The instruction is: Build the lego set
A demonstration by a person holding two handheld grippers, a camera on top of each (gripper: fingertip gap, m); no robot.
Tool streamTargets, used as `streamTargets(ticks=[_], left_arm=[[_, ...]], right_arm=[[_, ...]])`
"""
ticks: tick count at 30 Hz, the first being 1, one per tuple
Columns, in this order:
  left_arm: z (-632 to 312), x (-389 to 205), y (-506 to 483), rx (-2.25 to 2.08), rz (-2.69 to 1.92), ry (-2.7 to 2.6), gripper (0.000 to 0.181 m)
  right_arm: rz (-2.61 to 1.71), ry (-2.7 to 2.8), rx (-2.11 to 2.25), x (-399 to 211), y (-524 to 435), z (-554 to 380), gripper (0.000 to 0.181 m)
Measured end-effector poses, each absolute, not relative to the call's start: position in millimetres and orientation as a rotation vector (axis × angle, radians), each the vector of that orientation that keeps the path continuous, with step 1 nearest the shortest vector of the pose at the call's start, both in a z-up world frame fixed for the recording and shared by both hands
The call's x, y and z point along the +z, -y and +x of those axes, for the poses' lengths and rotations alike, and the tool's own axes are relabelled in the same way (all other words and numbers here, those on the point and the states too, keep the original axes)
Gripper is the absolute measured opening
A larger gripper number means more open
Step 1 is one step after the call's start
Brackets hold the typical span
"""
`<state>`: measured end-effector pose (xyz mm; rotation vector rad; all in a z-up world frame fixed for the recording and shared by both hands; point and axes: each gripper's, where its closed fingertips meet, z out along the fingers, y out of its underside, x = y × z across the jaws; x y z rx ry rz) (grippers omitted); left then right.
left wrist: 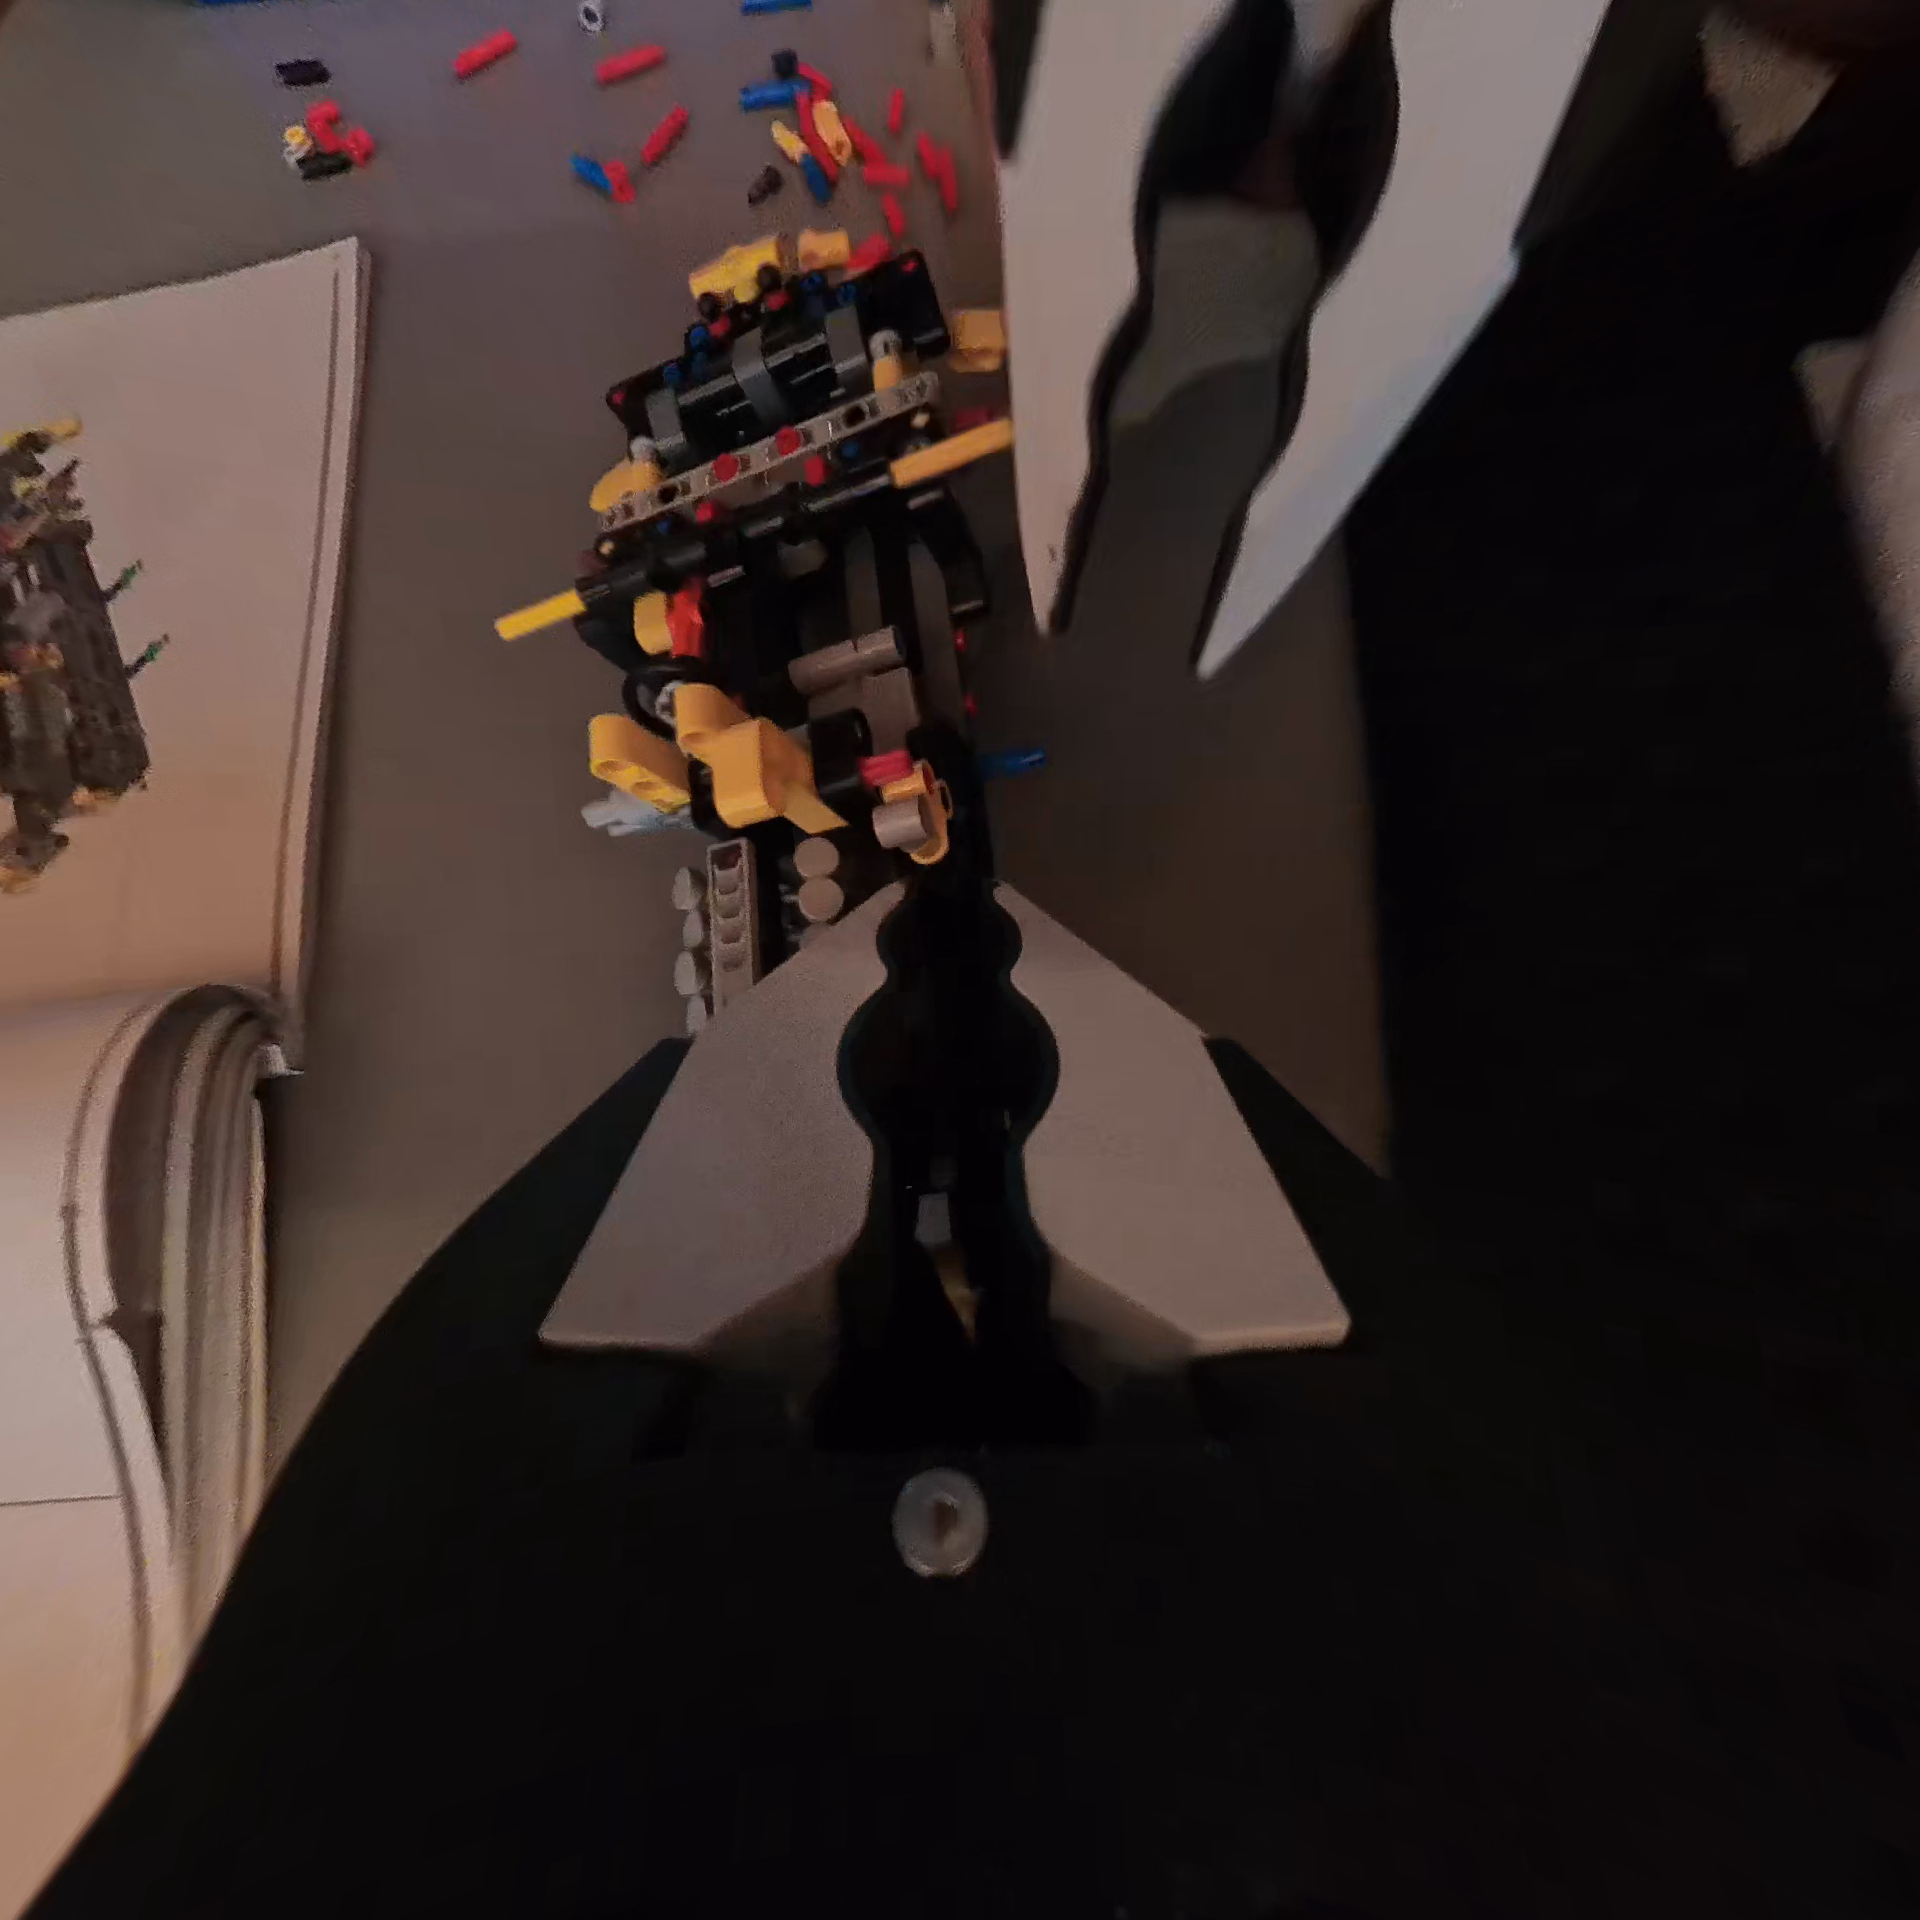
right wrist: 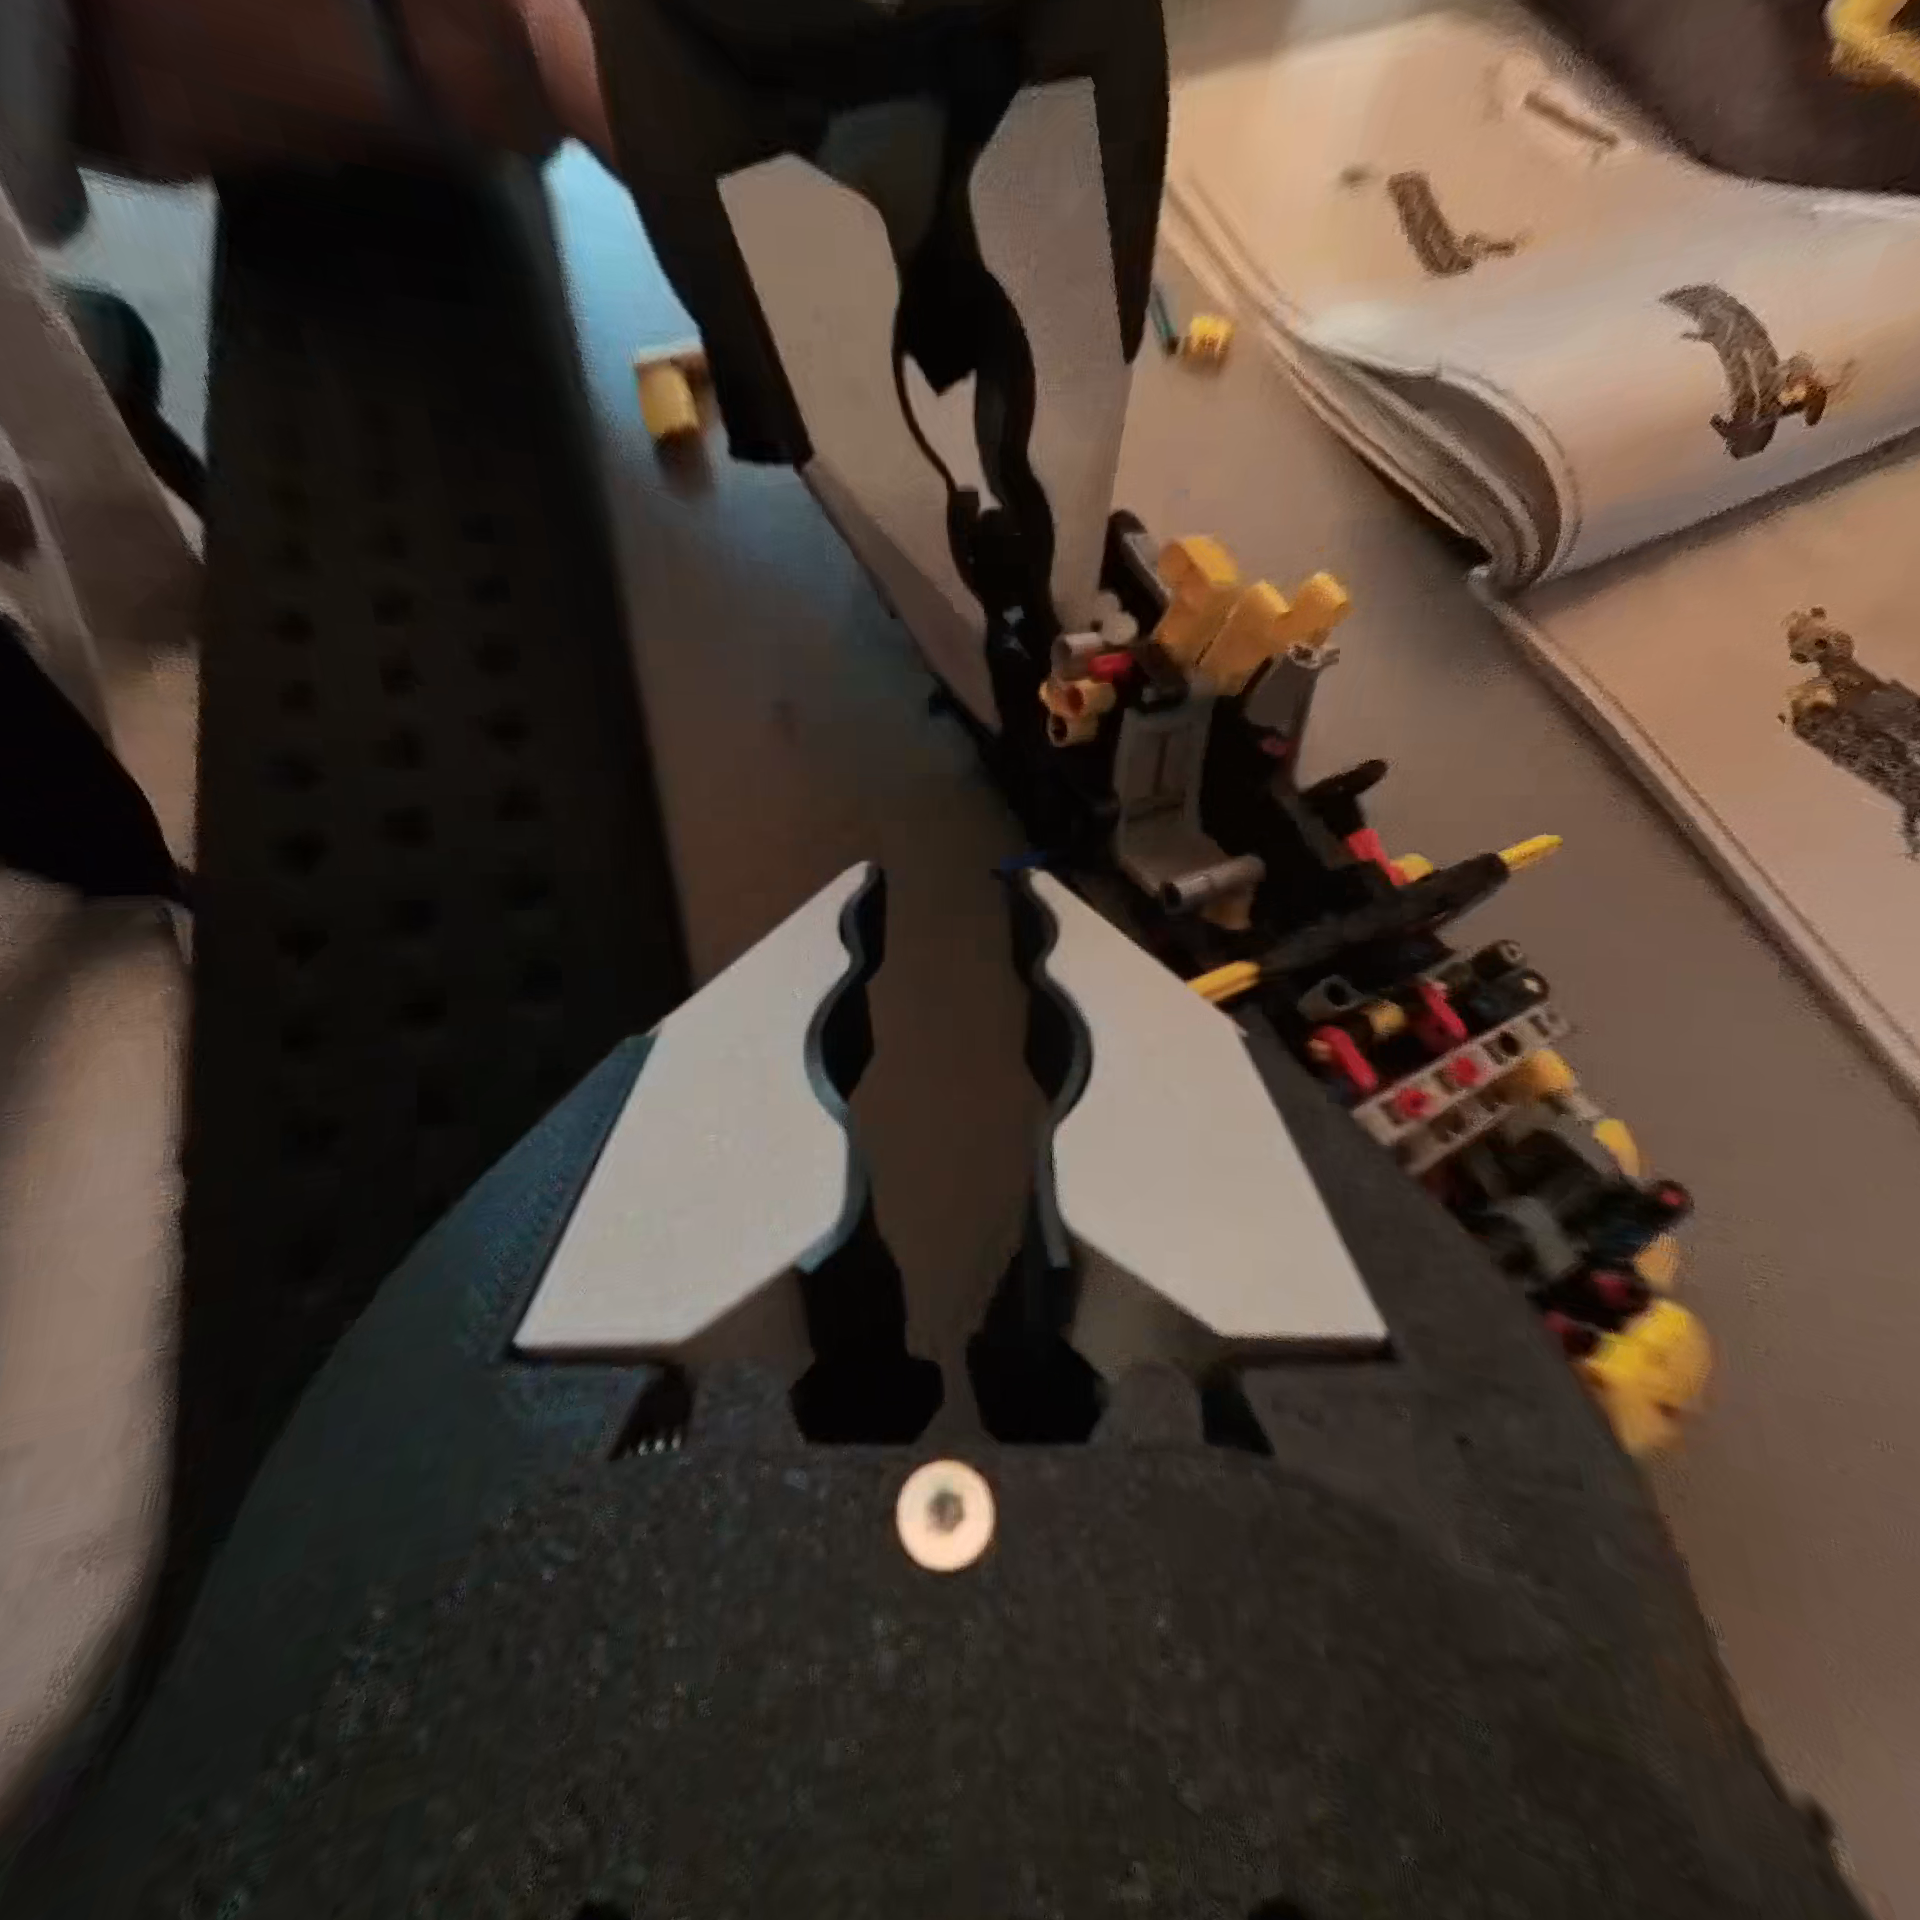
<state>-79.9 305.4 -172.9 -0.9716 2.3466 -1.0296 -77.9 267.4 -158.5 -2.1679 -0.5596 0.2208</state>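
Note:
A long black, grey and yellow lego model point(left wrist: 769, 520) lies on the grey table point(left wrist: 468, 520). My left gripper point(left wrist: 951, 894) is shut on the model's black near end, beside a small yellow and tan connector point(left wrist: 914, 816). The right wrist view shows the model point(right wrist: 1351, 935) running off to the right, with the left gripper point(right wrist: 1023, 623) clamped on its far end. My right gripper point(right wrist: 951, 883) is open and empty, just beside the model's side. It also shows blurred in the left wrist view point(left wrist: 1127, 644), to the right of the model.
An open instruction booklet point(left wrist: 177, 623) lies left of the model, and shows in the right wrist view point(right wrist: 1558, 312) too. Several loose red, blue and yellow pieces point(left wrist: 831, 135) are scattered beyond the model. Single yellow pieces point(right wrist: 670, 400) lie near the left gripper. My hands' fingertips stand some 5 cm from each other.

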Motion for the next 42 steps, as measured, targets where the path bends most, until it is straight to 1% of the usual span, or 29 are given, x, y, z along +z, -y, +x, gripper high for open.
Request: streamTargets(ticks=[3,6,11,18,25,35,36,38,42], left_arm=[[-81,-182,-305,-0.908,-0.877,-2.367,0.011],[-81,-185,-302,-0.881,-0.851,-2.371,0.011],[-81,-187,-301,-0.869,-0.792,-2.371,0.011],[-81,-187,-300,-0.893,-0.736,-2.358,0.011],[-80,-186,-299,-0.923,-0.748,-2.349,0.011],[-81,-186,-299,-0.928,-0.739,-2.347,0.011],[-81,-186,-299,-0.924,-0.734,-2.348,0.011],[-81,-186,-299,-0.920,-0.727,-2.345,0.011],[-81,-186,-298,-0.908,-0.724,-2.340,0.010]], right_arm=[[-2.166,0.569,0.218,-148,-271,-73,0.028],[-2.252,0.652,0.126,-167,-279,-66,0.036],[-2.261,0.800,0.095,-186,-284,-68,0.040],[-2.170,0.978,-0.153,-191,-293,-62,0.039],[-2.109,1.062,-0.297,-189,-295,-62,0.035],[-2.146,1.015,-0.261,-192,-285,-64,0.039],[-2.141,1.012,-0.290,-194,-286,-63,0.043],[-2.107,1.022,-0.359,-194,-290,-61,0.041],[-2.112,1.015,-0.332,-194,-291,-61,0.041]])
